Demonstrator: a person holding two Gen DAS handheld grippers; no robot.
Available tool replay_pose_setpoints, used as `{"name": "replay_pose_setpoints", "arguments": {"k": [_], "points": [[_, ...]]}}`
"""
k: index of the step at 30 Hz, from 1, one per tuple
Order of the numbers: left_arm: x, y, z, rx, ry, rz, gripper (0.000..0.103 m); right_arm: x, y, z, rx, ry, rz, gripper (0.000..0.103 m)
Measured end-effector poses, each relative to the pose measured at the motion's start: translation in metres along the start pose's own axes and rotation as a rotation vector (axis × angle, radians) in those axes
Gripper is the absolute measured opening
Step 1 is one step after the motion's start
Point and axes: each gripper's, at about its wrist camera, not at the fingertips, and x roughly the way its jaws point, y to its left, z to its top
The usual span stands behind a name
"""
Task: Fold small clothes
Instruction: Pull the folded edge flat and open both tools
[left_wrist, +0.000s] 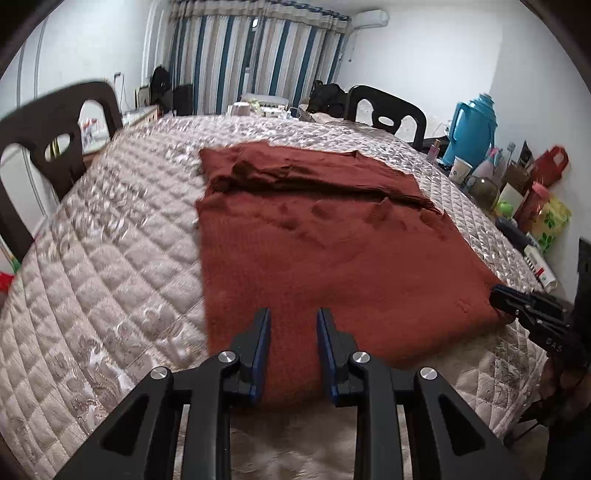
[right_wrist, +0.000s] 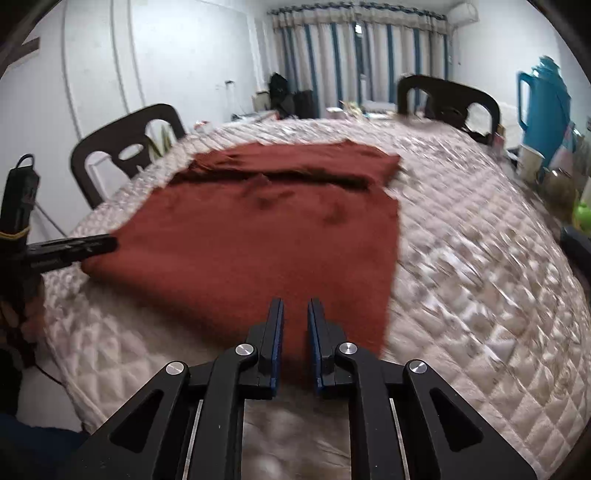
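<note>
A rust-red garment (left_wrist: 332, 251) lies spread on the quilted table cover (left_wrist: 110, 258), its far part folded over into a ridge across its width. The left gripper (left_wrist: 293, 314) hovers above the garment's near edge, jaws slightly apart with nothing between them. The right gripper (right_wrist: 295, 302) hangs over the same near edge further along, its jaws parted by a narrow gap and also empty. Dark chairs (left_wrist: 44, 147) stand around the table, and a blue thermos (left_wrist: 471, 125) sits among clutter at the side.
</note>
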Motion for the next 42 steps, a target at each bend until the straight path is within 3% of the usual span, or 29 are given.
{"name": "replay_pose_setpoints", "arguments": {"k": [5, 8, 12, 20, 25, 34, 40, 42], "points": [[0.007, -0.021, -0.001, 0.043, 0.010, -0.009, 0.032, 0.011, 0.037, 0.005, -0.100, -0.016, 0.057, 0.018], [0.019, -0.023, -0.007, 0.051, 0.036, 0.018, 0.032, 0.028, 0.046, -0.004, -0.159, 0.035, 0.020, 0.019], [0.015, -0.025, -0.008, 0.053, 0.032, 0.032, 0.032, 0.024, 0.037, -0.004, -0.114, 0.026, 0.042, 0.021], [0.006, -0.012, -0.013, 0.030, 0.014, 0.064, 0.032, 0.011, 0.014, -0.010, -0.075, 0.016, -0.051, 0.025], [0.002, -0.006, -0.014, 0.012, 0.013, 0.077, 0.032, -0.001, -0.010, -0.016, 0.018, -0.003, -0.045, 0.027], [-0.007, 0.007, -0.018, -0.020, 0.002, 0.100, 0.032, -0.012, -0.011, -0.018, 0.002, -0.020, -0.078, 0.027], [-0.016, 0.029, -0.023, -0.064, -0.018, 0.067, 0.032, -0.019, -0.021, -0.022, 0.003, -0.010, -0.127, 0.027], [-0.021, 0.034, -0.025, -0.078, -0.027, 0.089, 0.036, -0.022, -0.027, -0.025, 0.018, -0.006, -0.132, 0.027]]}}
